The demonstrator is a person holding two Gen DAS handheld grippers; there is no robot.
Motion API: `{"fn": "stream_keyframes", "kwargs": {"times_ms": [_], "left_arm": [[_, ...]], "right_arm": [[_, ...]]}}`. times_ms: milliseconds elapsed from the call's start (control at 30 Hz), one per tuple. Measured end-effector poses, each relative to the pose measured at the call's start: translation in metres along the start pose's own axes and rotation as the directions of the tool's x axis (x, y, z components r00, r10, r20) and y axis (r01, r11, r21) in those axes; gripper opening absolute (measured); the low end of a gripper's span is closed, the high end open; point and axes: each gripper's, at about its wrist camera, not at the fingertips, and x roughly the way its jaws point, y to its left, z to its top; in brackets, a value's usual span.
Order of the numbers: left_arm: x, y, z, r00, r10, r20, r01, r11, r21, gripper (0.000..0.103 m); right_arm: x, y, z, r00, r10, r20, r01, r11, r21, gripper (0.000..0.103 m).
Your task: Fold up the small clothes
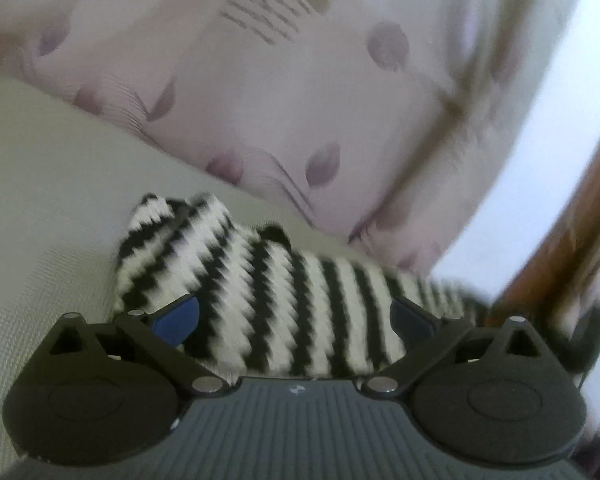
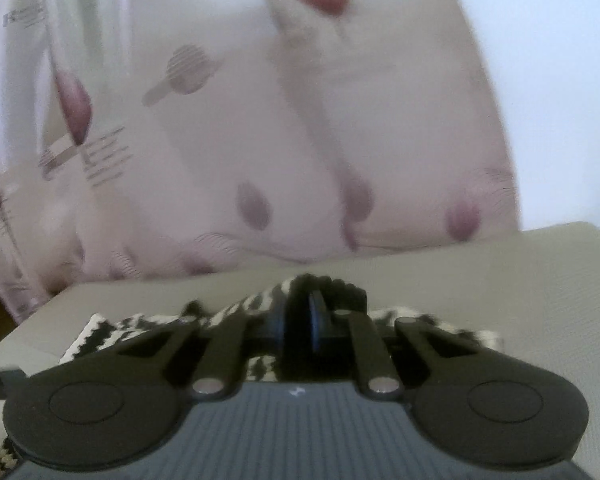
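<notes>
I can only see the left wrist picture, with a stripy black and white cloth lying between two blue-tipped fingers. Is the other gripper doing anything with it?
Observer: Yes. The right gripper is shut, pinching a raised fold of the striped cloth.
Operator: Is my side gripping too?
Observer: No. The left gripper is open, its fingers either side of the cloth, though that you can see yourself. What you lack: in the right view the cloth peaks upward at the pinch.
Operator: What is behind it there?
Observer: A pale patterned pillow, resting at the back of the grey-green surface.
</notes>
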Motion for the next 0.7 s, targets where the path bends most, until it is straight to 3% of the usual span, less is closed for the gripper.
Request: {"fn": "stream_keyframes", "kwargs": {"times_ms": [67,200,333,433,500,567,633,700], "left_arm": [[0.0,0.003,0.009,0.999,0.014,0.032,-0.014,1.0,-0.023,0.103],[0.016,0.001,0.031,0.99,0.132,0.043,-0.136,0.987,0.087,0.101],[0.044,0.008,0.058,0.973,0.23,0.017,-0.227,0.941,0.249,0.088],[0.069,0.024,0.079,0.966,0.258,-0.025,-0.232,0.904,0.36,0.066],[0.088,0.041,0.091,0.963,0.257,-0.082,-0.201,0.886,0.419,0.045],[0.099,0.057,0.1,0.962,0.243,-0.123,-0.167,0.883,0.439,0.043],[0.107,0.071,0.108,0.953,0.229,-0.196,-0.133,0.902,0.41,0.044],[0.114,0.08,0.112,0.941,0.206,-0.268,-0.096,0.923,0.372,0.057]], "right_arm": [[0.003,-0.013,-0.012,0.999,-0.006,-0.044,0.007,1.0,0.015,0.011],[0.013,-0.024,-0.035,0.994,-0.023,-0.107,0.028,0.999,0.044,0.012],[0.018,-0.032,-0.047,0.993,-0.012,-0.116,0.021,0.997,0.079,0.012],[0.018,-0.033,-0.051,0.994,-0.002,-0.111,0.011,0.996,0.089,0.012],[0.018,-0.033,-0.051,0.993,0.003,-0.118,0.008,0.996,0.092,0.012],[0.019,-0.033,-0.052,0.993,0.007,-0.12,0.003,0.996,0.086,0.012],[0.019,-0.032,-0.051,0.992,0.008,-0.123,0.003,0.996,0.084,0.012],[0.02,-0.031,-0.051,0.992,0.007,-0.127,0.003,0.997,0.077,0.012]]}}
